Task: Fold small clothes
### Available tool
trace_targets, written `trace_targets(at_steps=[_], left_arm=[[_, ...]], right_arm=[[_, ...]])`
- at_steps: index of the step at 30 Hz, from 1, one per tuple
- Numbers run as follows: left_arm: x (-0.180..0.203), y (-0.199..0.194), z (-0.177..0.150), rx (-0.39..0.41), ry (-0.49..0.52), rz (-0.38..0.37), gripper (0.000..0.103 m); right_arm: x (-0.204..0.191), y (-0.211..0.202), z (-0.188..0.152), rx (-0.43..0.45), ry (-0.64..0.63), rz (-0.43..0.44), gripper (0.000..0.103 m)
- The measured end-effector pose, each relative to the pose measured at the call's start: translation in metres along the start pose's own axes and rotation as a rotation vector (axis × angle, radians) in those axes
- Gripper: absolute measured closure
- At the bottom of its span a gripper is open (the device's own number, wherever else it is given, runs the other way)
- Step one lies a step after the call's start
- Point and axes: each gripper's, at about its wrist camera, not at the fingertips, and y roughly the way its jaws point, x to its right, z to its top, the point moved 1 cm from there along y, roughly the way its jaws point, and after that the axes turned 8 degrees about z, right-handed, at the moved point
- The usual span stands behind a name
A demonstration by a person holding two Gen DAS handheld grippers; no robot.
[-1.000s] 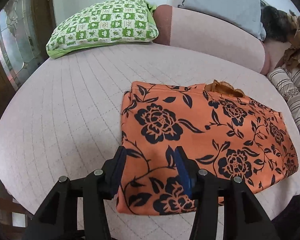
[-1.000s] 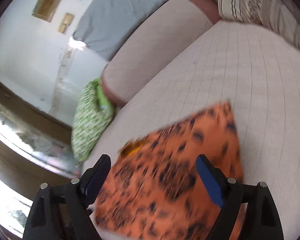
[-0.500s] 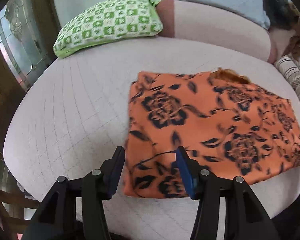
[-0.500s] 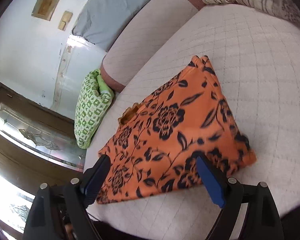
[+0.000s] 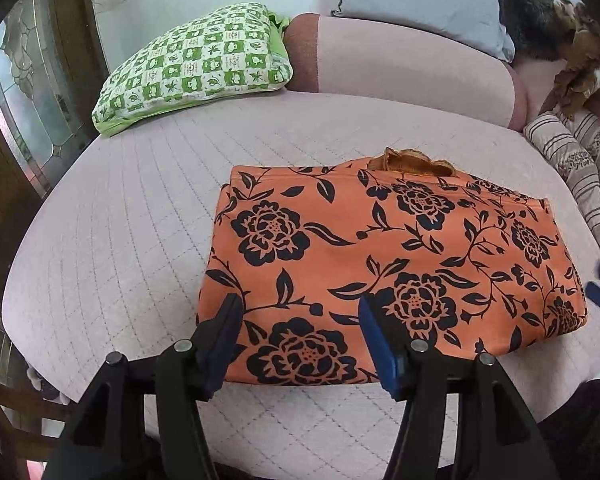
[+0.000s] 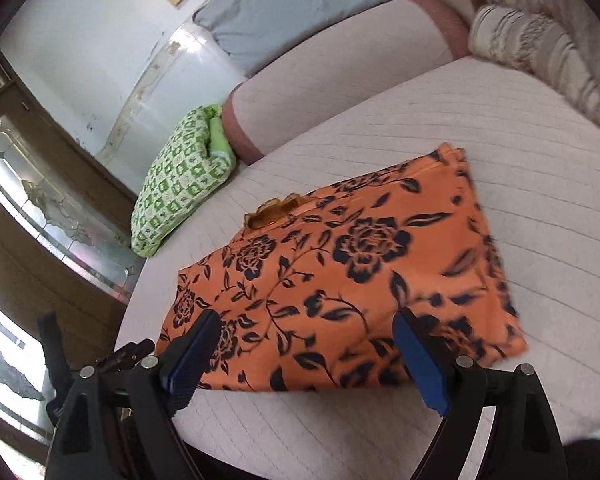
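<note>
Left wrist view: one folded orange floral garment (image 5: 380,268) lies flat on the quilted pink bed (image 5: 120,240), centre frame. Left hand-held gripper (image 5: 300,336) hangs released over its near edge. One green checked pillow (image 5: 196,68) sits upper left. Right hand-held gripper (image 6: 304,348), also released, grasps nothing.

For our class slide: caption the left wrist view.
Open left hand-held gripper poised above the folded orange floral garment on the quilted bed.
</note>
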Motion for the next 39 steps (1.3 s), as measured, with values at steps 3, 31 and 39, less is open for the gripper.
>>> trace_targets(at_steps=[3,31,39], left_arm=[[0.001,0.000,-0.002,-0.007,0.002,0.002,0.042],[0.046,0.023,0.000,-0.013,0.037,-0.070,0.041],[0.087,0.068,0.000,-0.058,0.085,-0.055,0.040]], right_arm=[[0.042,0.037,-0.005,-0.114,0.141,-0.090,0.013],[0.084,-0.021,-0.042,0.092,0.447,0.001,0.013],[0.103,-0.008,-0.022,0.151,0.552,-0.019,0.012]])
